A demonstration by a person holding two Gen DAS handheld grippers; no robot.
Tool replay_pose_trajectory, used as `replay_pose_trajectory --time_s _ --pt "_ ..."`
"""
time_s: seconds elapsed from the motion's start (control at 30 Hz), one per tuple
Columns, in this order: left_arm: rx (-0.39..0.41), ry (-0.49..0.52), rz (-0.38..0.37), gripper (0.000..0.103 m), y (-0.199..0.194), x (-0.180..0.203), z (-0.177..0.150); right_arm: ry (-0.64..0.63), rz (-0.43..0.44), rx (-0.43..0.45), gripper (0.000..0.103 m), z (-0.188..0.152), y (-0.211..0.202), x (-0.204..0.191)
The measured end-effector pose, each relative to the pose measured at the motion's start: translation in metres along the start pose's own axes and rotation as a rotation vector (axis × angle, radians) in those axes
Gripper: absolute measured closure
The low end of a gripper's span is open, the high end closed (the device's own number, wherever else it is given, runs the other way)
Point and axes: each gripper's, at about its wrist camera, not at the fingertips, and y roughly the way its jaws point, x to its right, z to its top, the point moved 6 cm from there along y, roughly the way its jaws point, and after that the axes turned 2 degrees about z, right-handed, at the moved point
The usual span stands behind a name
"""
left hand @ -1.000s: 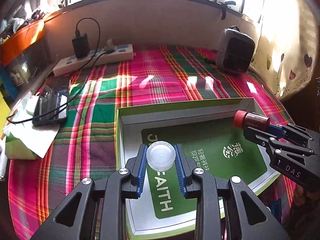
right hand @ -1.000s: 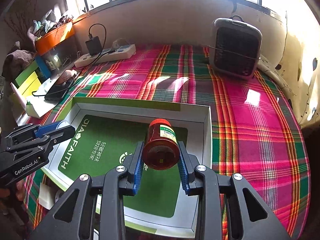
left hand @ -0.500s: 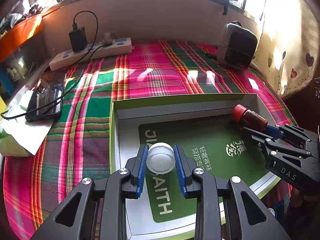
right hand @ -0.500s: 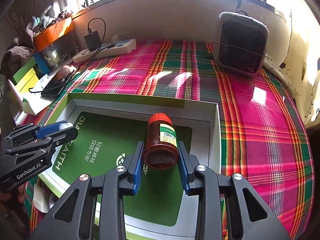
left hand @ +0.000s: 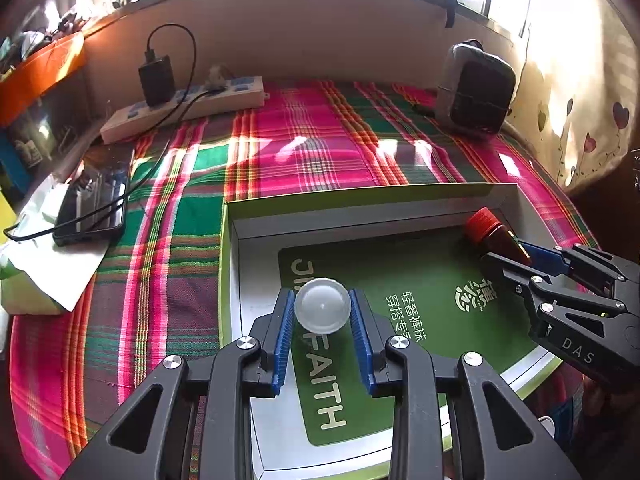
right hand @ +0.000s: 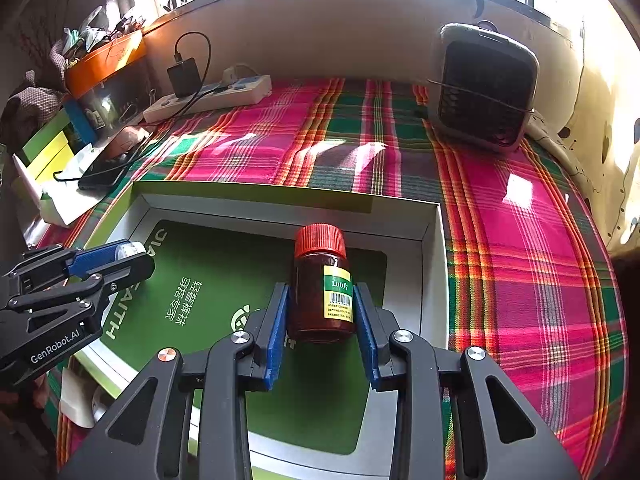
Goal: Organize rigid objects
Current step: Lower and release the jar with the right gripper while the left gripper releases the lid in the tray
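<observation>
My left gripper (left hand: 322, 312) is shut on a small round translucent white jar (left hand: 322, 310), held over the left part of a shallow box (left hand: 360, 218) with a green printed bottom. My right gripper (right hand: 322, 312) is shut on a brown bottle (right hand: 322, 292) with a red cap and a yellow-green label, lying with its cap toward the box's far wall, low over the right part. The bottle also shows at the right of the left wrist view (left hand: 490, 234). The left gripper (right hand: 120, 258) shows at the left of the right wrist view, the right gripper (left hand: 520, 252) in the left one.
The box lies on a pink and green plaid cloth (right hand: 520, 220). A small grey heater (right hand: 484, 84) stands at the back right. A white power strip (left hand: 184, 110) with a black charger lies at the back left. A phone (left hand: 94, 204) on white paper lies at the left.
Both grippers have moved forward and down into the box. The bottle now points its cap toward the far wall, and the white jar sits lower over the green bottom.
</observation>
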Motion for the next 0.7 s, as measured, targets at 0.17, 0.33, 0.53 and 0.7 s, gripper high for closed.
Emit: replay_pose_trajectory --time_s 0.17,0.33,0.53,0.7 --pt "-0.001 0.002 -0.005 0.07 -0.001 0.001 -0.001 0.003 0.009 0.007 0.055 0.001 -0.001 -0.001" --pt "0.005 0.002 -0.005 0.065 -0.006 0.003 -0.003 0.015 0.014 0.014 0.053 0.0 -0.004 -0.001" --pt "0.023 -0.013 -0.004 0.063 -0.018 0.0 -0.005 0.027 0.028 0.035 0.053 -0.001 -0.013 -0.004" --pt "0.043 -0.017 -0.005 0.062 -0.032 0.001 -0.008 0.031 0.038 0.051 0.053 -0.003 -0.023 -0.009"
